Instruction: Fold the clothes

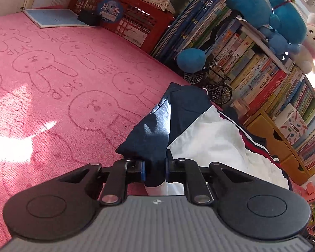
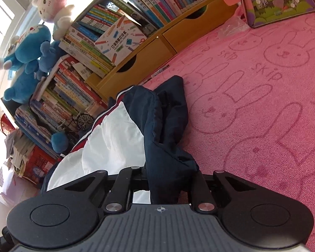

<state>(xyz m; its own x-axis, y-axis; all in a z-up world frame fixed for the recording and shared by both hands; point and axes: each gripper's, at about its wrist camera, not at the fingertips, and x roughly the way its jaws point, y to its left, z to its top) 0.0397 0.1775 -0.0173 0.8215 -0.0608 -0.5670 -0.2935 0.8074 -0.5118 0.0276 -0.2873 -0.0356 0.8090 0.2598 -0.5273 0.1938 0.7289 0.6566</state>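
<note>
A navy and white jacket (image 1: 199,130) with red and white stripes lies bunched on the pink rabbit-print carpet (image 1: 52,84). In the left wrist view my left gripper (image 1: 155,171) is shut on a navy sleeve end of it, with the dark cloth pinched between the blue-edged pads. In the right wrist view the same jacket (image 2: 115,138) spreads to the left, and my right gripper (image 2: 164,185) is shut on a navy fold that bulges up between its fingers. The pads of the right gripper are hidden by the cloth.
Rows of books (image 1: 252,67) on a yellow wooden shelf unit with drawers (image 2: 149,54) stand close behind the jacket, with blue plush toys (image 2: 25,63) on top. A small model bicycle (image 1: 216,84), a red crate (image 1: 136,19) and a colourful box (image 2: 279,0) border the carpet.
</note>
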